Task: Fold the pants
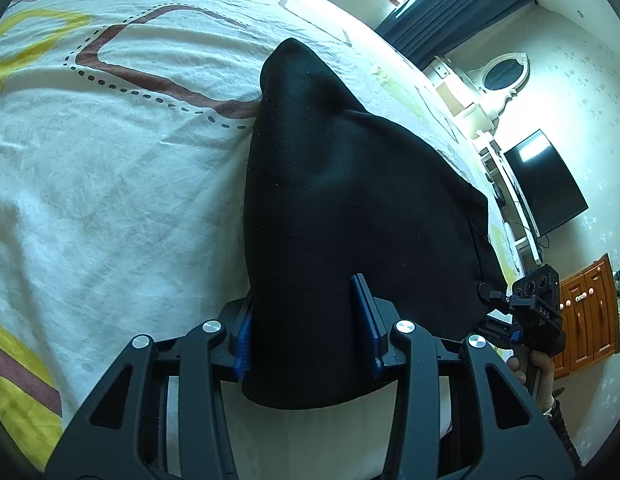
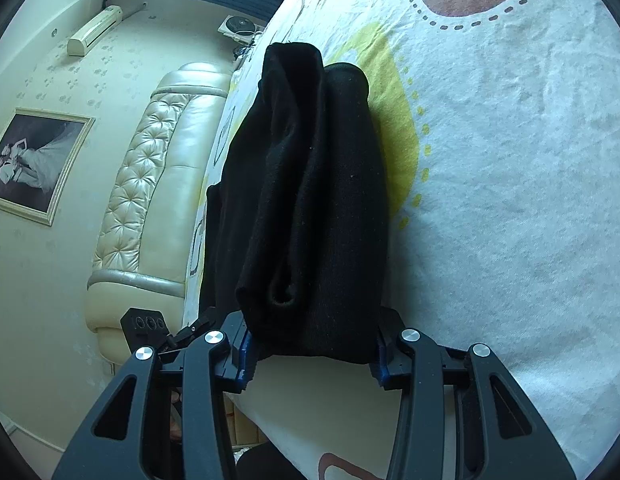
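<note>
Black pants (image 1: pixel 341 200) lie bunched in a thick fold on a white bed sheet (image 1: pixel 110 180) printed with yellow and brown shapes. My left gripper (image 1: pixel 306 332) is shut on the near end of the fold, and its blue pads press the cloth from both sides. In the right wrist view the pants (image 2: pixel 310 180) run away from me as a rolled bundle of several layers. My right gripper (image 2: pixel 313 356) is shut on the bundle's near end. The right gripper (image 1: pixel 529 312), held by a hand, also shows at the far right of the left wrist view.
The bed's edge runs just beneath both grippers. A dark TV (image 1: pixel 545 184) and a wooden cabinet (image 1: pixel 585 312) stand by the wall to the right. A padded cream headboard (image 2: pixel 150 184) and a framed picture (image 2: pixel 34 164) are on the left.
</note>
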Available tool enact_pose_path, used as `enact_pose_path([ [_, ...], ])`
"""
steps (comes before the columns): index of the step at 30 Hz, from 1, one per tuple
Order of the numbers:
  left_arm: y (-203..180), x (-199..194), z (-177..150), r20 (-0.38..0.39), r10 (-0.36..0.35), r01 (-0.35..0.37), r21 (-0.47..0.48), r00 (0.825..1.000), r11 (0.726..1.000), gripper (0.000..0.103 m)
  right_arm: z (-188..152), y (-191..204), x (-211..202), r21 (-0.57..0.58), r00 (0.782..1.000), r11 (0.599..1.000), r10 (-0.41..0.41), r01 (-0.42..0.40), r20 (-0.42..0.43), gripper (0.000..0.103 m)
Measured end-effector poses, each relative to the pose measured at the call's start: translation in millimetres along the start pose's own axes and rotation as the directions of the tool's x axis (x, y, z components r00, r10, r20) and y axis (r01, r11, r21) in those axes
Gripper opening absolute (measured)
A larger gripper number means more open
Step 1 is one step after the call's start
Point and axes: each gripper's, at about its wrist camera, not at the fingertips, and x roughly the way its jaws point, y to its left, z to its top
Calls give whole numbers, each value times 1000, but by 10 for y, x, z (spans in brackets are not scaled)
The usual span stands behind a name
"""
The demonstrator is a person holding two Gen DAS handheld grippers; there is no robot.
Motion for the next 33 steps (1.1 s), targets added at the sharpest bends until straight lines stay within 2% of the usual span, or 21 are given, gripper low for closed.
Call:
enact_pose_path([
  [9,19,-76,18,-23,-26,25,-37,999,999,36,-5,-30,-117,11,1000,1000,28,-28,-5,42],
  [33,-27,-323,-378,-52,7,-5,28,999,1000,36,-417,-204,-388,27,997,998,59,-57,-48,42],
])
